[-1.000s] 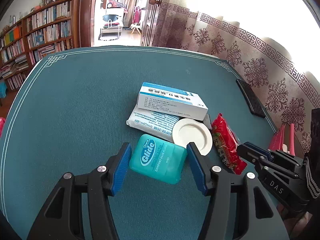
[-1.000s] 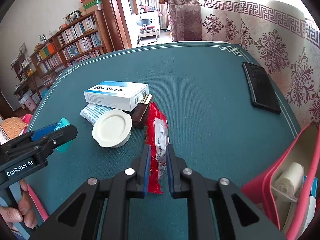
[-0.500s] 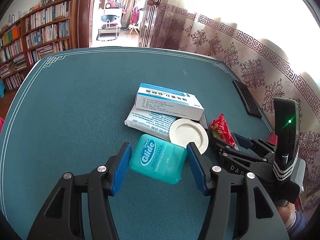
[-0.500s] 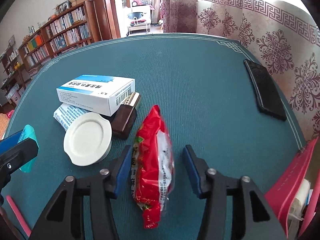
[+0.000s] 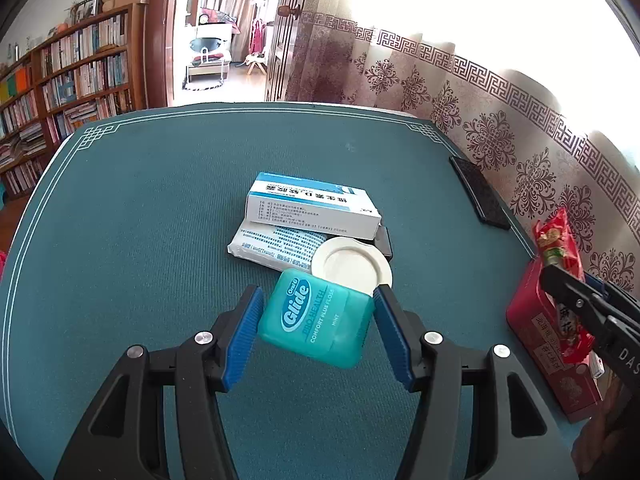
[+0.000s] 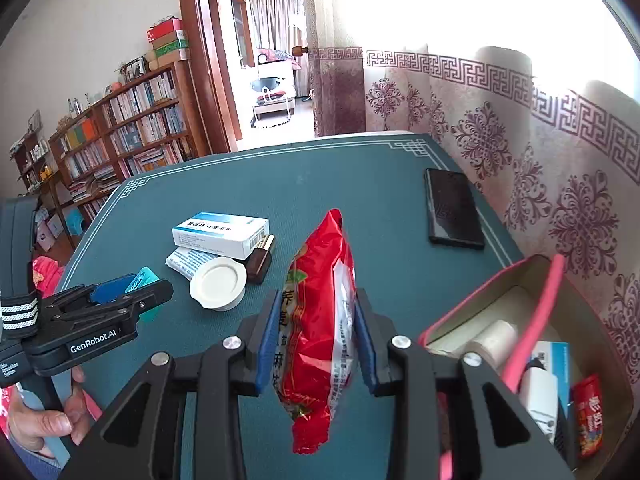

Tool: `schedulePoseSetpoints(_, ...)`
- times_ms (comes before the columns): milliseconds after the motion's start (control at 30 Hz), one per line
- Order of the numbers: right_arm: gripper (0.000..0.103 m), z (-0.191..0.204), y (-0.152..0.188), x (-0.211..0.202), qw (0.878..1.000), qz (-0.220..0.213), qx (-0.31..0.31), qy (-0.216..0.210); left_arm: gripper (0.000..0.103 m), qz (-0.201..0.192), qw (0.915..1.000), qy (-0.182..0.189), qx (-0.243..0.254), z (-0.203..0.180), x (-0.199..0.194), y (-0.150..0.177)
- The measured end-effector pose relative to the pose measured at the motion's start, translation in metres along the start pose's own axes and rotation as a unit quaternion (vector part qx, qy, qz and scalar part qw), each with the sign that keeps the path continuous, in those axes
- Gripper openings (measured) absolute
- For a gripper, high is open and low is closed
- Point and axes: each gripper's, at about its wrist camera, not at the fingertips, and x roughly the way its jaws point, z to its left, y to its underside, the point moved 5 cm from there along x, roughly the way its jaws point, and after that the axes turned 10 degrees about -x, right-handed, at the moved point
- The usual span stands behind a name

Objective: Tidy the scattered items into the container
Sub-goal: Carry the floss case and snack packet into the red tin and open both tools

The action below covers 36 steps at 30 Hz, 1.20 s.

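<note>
Right tongs [image 6: 316, 336] have lifted the red snack packet [image 6: 320, 320] off the table [image 6: 360, 184], closing on its middle; soft, crinkly, light, so a mid-body pinch suits. Left tongs [image 5: 318, 320] pinch the floss box [image 5: 316, 320].

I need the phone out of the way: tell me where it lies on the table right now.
The black phone lies flat near the table's far right edge beside the curtain, beyond the pink container and apart from the medicine box.

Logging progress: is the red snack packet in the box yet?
Out: the red snack packet hangs between the right gripper pads, beside the box.
</note>
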Motion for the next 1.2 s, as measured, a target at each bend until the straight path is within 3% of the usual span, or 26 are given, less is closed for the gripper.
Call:
schedulePoseSetpoints(100,0.038,-0.026,0.007,-0.025,1.0,-0.007,0.0,0.028,0.06,-0.002,0.9999,0.003,0.01,-0.008,-0.004,0.001)
schedulePoseSetpoints(233,0.038,-0.07,0.026,-0.039,0.998,0.016,0.013,0.055,0.06,-0.006,0.9997,0.008,0.024,-0.021,-0.011,0.002)
schedulePoseSetpoints(467,0.038,-0.126,0.043,-0.036,0.997,0.056,0.045,0.022,0.06,0.002,0.9985,0.026,0.049,-0.051,-0.02,0.007)
schedulePoseSetpoints(633,0.038,-0.129,0.054,-0.001,0.992,0.107,0.051,-0.03,0.06,0.0,0.9972,0.034,0.067,-0.072,-0.027,0.011)
schedulePoseSetpoints(900,0.036,-0.124,0.064,0.026,0.983,0.167,0.031,-0.065,0.06,0.005,0.9961,0.043,0.076,-0.089,-0.03,0.017)
schedulePoseSetpoints(1000,0.036,-0.124,0.069,0.032,0.979,0.189,0.026,-0.068,0.06,0.009,0.9957,0.046,0.08,-0.093,-0.029,0.02)
schedulePoseSetpoints(1067,0.03,-0.121,0.074,0.035,0.976,0.207,0.013,-0.061,0.06,0.01,0.9954,0.047,0.082,-0.095,-0.028,0.021)
schedulePoseSetpoints(1200,0.03,-0.118,0.08,0.029,0.979,0.202,-0.013,-0.035,0.06,0.014,0.9951,0.048,0.086,-0.097,-0.027,0.023)
